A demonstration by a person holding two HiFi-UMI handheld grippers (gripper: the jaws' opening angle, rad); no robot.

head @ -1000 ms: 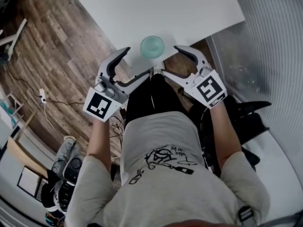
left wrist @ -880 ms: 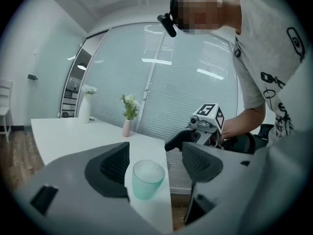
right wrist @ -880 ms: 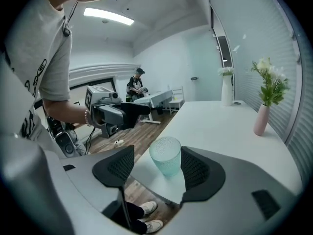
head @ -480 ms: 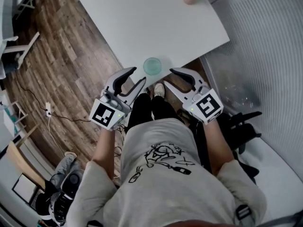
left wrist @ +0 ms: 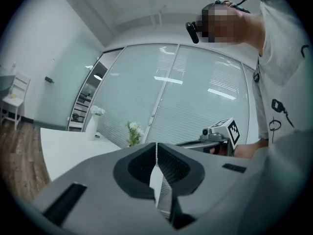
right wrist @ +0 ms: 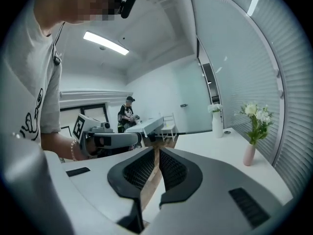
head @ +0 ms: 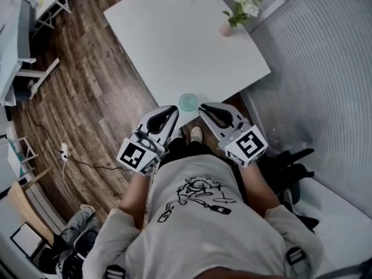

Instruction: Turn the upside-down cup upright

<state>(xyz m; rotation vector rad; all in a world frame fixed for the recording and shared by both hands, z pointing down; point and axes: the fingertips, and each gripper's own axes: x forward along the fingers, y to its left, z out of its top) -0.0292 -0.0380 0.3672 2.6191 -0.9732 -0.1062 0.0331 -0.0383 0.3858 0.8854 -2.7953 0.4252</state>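
Note:
A pale green glass cup (head: 188, 102) stands at the near edge of the white table (head: 174, 45); I cannot tell which way up it is. My left gripper (head: 172, 111) hangs just left of it and my right gripper (head: 204, 108) just right of it, both short of the table edge and not touching the cup. Their jaws have just been closing and now stand shut with nothing between them. In the left gripper view my left gripper (left wrist: 156, 147) points level over the table, and in the right gripper view my right gripper (right wrist: 157, 152) does too. The cup is in neither gripper view.
A pink vase with white flowers (head: 228, 29) stands at the table's far right edge (right wrist: 249, 153), and a white vase (right wrist: 217, 124) further back. Frosted glass walls (head: 314, 68) run along the right, wood floor (head: 87, 97) lies to the left. A person (right wrist: 127, 112) stands far off.
Both grippers went from wide open to shut and rose. The head view has pulled back, so the table and cup look smaller and more of the table shows.

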